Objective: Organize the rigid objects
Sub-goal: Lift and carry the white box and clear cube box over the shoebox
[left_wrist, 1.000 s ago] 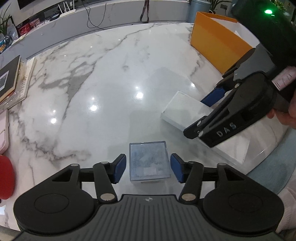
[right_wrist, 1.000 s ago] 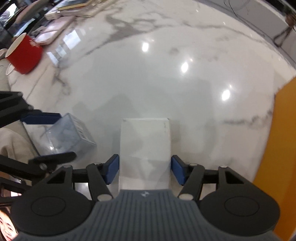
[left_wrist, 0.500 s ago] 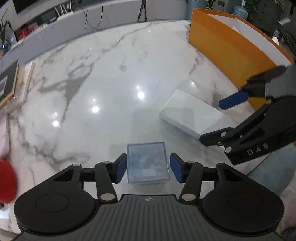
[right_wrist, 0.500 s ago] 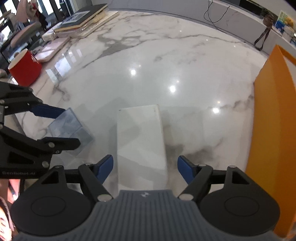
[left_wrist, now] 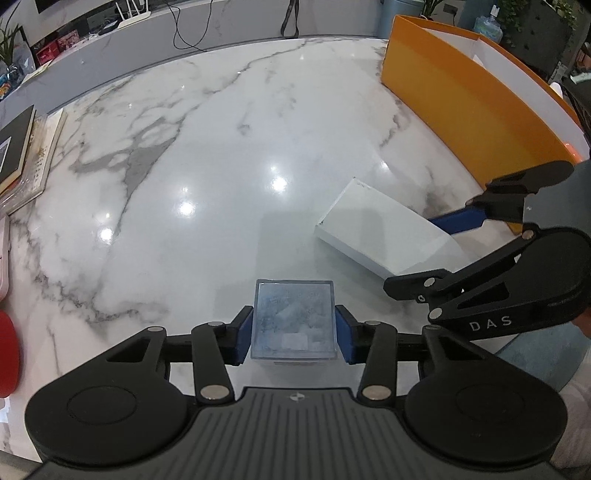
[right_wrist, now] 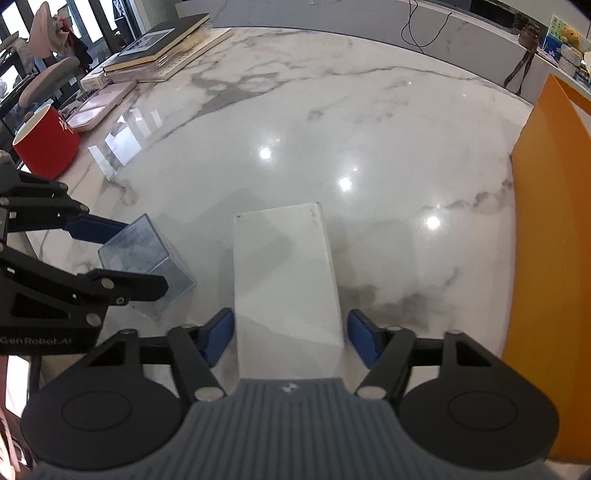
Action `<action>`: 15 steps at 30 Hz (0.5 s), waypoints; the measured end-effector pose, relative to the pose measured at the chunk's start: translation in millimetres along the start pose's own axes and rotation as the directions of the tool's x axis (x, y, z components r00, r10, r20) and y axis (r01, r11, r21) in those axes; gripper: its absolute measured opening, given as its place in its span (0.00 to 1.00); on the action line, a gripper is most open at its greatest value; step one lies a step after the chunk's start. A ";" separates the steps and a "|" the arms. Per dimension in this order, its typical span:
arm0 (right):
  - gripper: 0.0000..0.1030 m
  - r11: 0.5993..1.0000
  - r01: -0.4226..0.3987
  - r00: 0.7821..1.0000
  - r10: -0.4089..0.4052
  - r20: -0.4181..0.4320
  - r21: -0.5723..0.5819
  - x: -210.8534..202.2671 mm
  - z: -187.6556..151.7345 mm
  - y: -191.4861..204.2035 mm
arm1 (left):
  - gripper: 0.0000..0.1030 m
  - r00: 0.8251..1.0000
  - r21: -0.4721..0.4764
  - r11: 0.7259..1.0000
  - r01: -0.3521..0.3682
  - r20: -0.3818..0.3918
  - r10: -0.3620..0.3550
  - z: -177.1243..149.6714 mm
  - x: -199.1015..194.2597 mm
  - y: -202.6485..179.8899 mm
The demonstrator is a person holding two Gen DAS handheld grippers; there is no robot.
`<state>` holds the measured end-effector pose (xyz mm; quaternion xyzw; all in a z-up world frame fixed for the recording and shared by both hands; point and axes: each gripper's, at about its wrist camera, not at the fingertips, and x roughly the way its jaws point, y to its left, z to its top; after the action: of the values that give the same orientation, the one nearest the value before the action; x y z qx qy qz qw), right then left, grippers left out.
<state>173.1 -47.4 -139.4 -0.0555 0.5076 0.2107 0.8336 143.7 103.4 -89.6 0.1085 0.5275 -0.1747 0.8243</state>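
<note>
A small clear plastic box (left_wrist: 293,319) with pale bits inside stands on the marble table (left_wrist: 221,166). My left gripper (left_wrist: 294,334) straddles it, its jaws closing, and both blue pads lie against the box's sides. To the right lies a long white box (left_wrist: 384,232). It runs lengthwise between the fingers of my right gripper (right_wrist: 291,336), whose jaws are closing too. The left pad there is at the white box (right_wrist: 284,273) and a thin gap shows at the right pad. In the right wrist view the clear box (right_wrist: 136,254) is at the left.
A tall orange open box (left_wrist: 461,96) stands along the table's right side, close beside the white box. A red mug (right_wrist: 46,144), a pink case (right_wrist: 99,107) and stacked books (right_wrist: 159,48) line the far left edge. A black cable (right_wrist: 424,33) hangs at the back wall.
The left jaws have narrowed onto the clear box. The right gripper has swung and rolled beside the white box; its jaws widened, then narrowed around it.
</note>
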 end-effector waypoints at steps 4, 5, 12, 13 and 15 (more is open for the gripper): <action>0.61 1.000 -0.005 1.000 0.005 0.003 -0.003 -1.0 -1.8 -0.8 | 0.50 1.000 0.003 1.000 -0.012 -0.007 0.012 2.3 3.0 -3.8; 0.61 1.000 -0.005 1.000 0.005 0.003 -0.003 -1.1 -1.8 -0.9 | 0.50 1.000 0.002 1.000 -0.012 -0.007 0.012 2.6 3.4 -3.7; 0.61 1.000 -0.007 1.000 0.007 0.004 -0.027 -3.0 -0.9 -0.7 | 0.51 1.000 -0.036 0.999 -0.011 -0.011 0.010 4.5 7.5 -0.9; 0.61 1.000 -0.010 1.000 0.010 0.004 -0.027 -2.9 -0.9 -1.3 | 0.51 1.000 -0.037 0.999 -0.012 -0.011 0.011 4.7 7.8 -1.0; 0.60 1.000 -0.020 1.000 0.020 0.005 -0.020 -2.9 -1.5 -3.6 | 0.50 1.000 -0.044 0.999 -0.008 -0.011 0.008 5.4 8.4 -0.1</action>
<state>172.2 -52.0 -138.0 -0.0583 0.5036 0.2243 0.8322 151.4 99.9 -95.0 0.0934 0.5352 -0.1592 0.8243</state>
